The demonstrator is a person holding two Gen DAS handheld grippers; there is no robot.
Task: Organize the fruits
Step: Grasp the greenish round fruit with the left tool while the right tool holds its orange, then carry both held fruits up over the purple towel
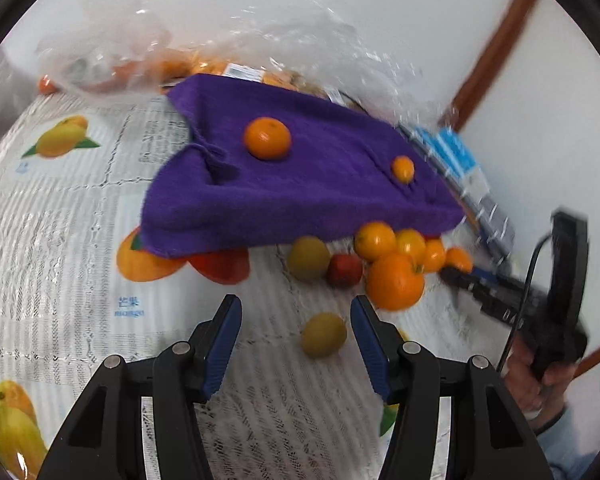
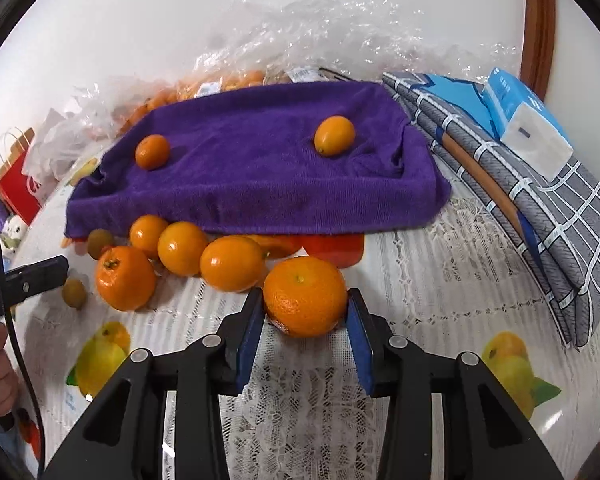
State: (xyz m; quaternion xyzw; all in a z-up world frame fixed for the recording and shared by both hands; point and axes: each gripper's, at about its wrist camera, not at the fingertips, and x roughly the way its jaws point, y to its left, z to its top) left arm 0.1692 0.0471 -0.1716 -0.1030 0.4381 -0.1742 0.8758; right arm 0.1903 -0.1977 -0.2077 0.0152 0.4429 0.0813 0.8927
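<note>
Lighting bright, even, diffuse; shadows soft. Left wrist view motion-blurred, worst on the plastic bag [image 1: 112,60] and tablecloth [image 1: 60,240]. Right wrist view sharp. Both show fisheye bending and dark corners. Glare on plastic.

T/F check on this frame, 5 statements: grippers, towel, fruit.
1. The right gripper is shut on an orange. True.
2. The left gripper holds a green fruit. False: it is open and holds nothing; the green fruit lies on the table between and beyond its fingers.
3. Two orange fruits sit on the purple towel. True: one at, one at.
4. The towel lies flat on the table. False: it drapes over something raised, and fruit sits along its front edge.
5. The tissue pack sits on the towel. False: it rests on the folded checked cloth to the towel's right.
</note>
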